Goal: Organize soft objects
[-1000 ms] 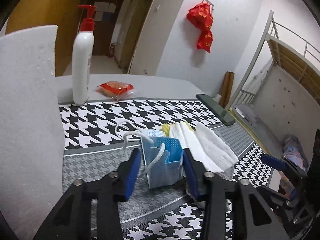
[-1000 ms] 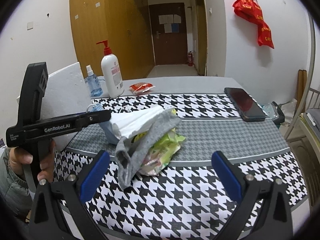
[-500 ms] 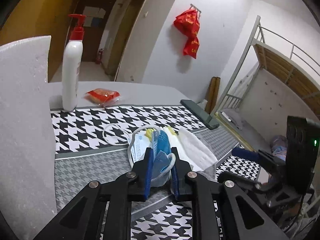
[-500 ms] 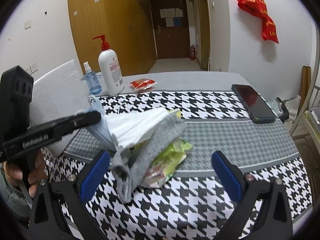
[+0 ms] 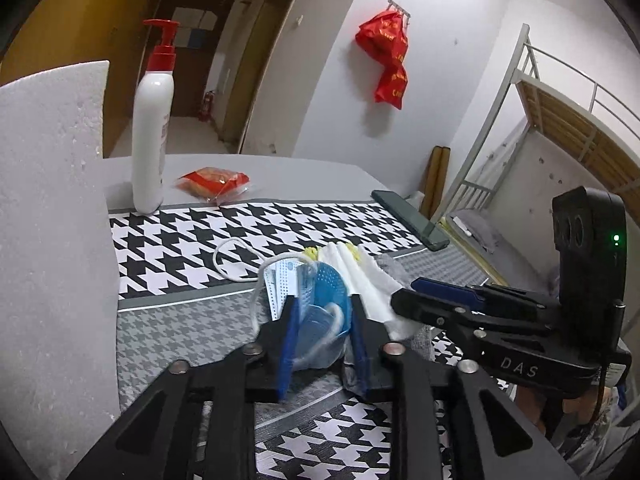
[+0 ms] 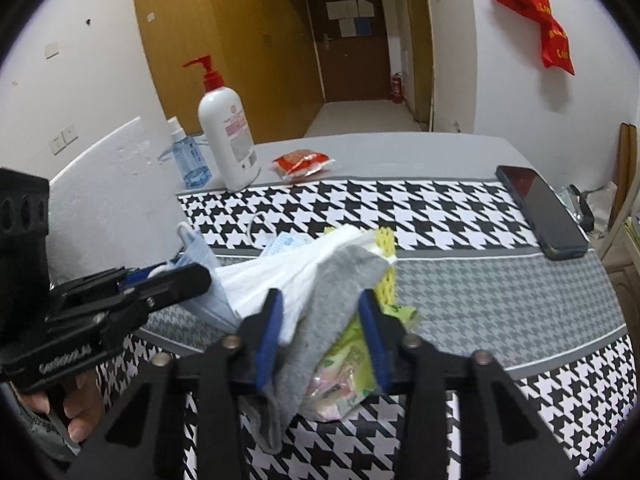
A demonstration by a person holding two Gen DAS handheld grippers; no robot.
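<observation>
A pile of soft things lies mid-table: a blue face mask (image 5: 320,320), a white cloth (image 6: 276,276), a grey sock (image 6: 336,292), a yellow mesh piece (image 6: 386,268) and a green wipes packet (image 6: 348,368). My left gripper (image 5: 322,332) is shut on the blue mask; it also shows in the right wrist view (image 6: 176,276). My right gripper (image 6: 320,328) has closed in around the grey sock and the white cloth's edge; it also shows in the left wrist view (image 5: 424,292).
A white foam block (image 5: 48,220) stands at the left. A pump bottle (image 6: 226,140), a blue spray bottle (image 6: 188,156) and a red snack packet (image 6: 302,162) stand at the back. A phone (image 6: 540,212) lies at the right edge. A bunk bed (image 5: 560,128) is beyond.
My left gripper closed on the blue mask and lifted it slightly. My right gripper moved in from wide open and closed around the grey sock.
</observation>
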